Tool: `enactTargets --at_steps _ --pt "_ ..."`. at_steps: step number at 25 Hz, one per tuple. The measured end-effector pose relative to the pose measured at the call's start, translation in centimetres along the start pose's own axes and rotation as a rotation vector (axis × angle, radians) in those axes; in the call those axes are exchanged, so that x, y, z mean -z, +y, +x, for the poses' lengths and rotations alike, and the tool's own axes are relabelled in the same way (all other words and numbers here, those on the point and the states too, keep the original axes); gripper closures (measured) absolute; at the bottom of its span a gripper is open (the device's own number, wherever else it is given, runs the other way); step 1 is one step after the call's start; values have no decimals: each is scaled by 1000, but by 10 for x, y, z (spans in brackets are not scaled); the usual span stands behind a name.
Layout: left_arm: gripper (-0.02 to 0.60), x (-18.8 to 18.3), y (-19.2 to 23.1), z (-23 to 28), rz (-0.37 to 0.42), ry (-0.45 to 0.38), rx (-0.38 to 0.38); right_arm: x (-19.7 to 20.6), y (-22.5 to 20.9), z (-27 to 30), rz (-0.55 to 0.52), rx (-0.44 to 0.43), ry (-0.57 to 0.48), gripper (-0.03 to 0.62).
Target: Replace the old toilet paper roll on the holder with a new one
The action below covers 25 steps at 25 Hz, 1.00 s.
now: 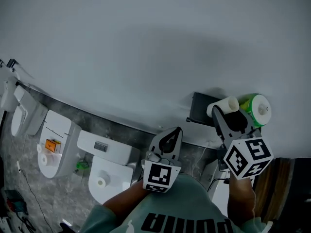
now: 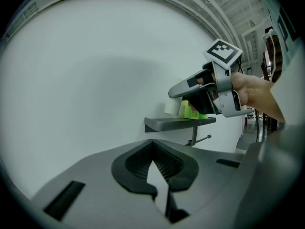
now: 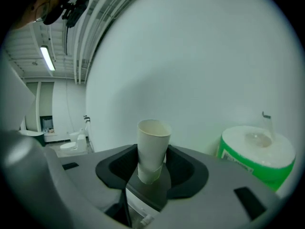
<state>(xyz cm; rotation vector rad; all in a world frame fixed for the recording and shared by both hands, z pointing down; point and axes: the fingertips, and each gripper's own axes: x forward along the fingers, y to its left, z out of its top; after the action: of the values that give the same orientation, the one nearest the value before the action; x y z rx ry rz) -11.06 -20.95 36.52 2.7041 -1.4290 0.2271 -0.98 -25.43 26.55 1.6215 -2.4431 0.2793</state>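
The right gripper (image 1: 221,111) is clamped on the empty paper tube (image 3: 152,149), the bare core of the old roll. In the right gripper view the tube stands between the two jaws, pinched near its lower end, with its open end reaching well past the jaw tips towards the white wall (image 1: 146,42). The jaws stand only part-way closed, held apart by the tube.

The new toilet paper roll (image 1: 257,109), in a green wrapper, sits just beside that gripper on its right side, close to the tube. In the left gripper view it appears to rest on the dark shelf (image 2: 178,123) fixed to the wall, with a thin rod (image 2: 202,139) sticking out beneath the shelf. Whether the tube touches the wrapped roll cannot be told.

The left gripper (image 1: 174,132) is held lower and to the left in the head view, well apart from the tube, the roll and the shelf. Its jaws are drawn together at the tips with nothing between them, only wall showing through the gap behind the tips.

Below, white toilets (image 1: 104,171) stand on a grey floor (image 1: 29,178).
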Motion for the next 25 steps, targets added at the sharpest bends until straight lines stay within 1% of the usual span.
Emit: enactTargets --at_steps 4,8,12,15,19,22,25 --pt "577 0 4 2 -13 2 13 3 -3 12 -15 33 41 404" --pt "577 0 7 4 -20 2 15 5 -5 21 -55 57 71 403" --pt "577 0 5 7 -20 1 40 7 -7 27 -71 69 85 402" --pt "577 2 5 8 -27 3 48 8 -7 30 -74 71 86 402" --pt "577 8 8 8 -33 10 41 12 -2 33 -81 59 91 402" --pt "577 8 6 8 -35 9 60 12 -1 33 -87 59 90 401" --pt "577 10 6 9 -39 19 57 8 -4 30 -81 68 78 355"
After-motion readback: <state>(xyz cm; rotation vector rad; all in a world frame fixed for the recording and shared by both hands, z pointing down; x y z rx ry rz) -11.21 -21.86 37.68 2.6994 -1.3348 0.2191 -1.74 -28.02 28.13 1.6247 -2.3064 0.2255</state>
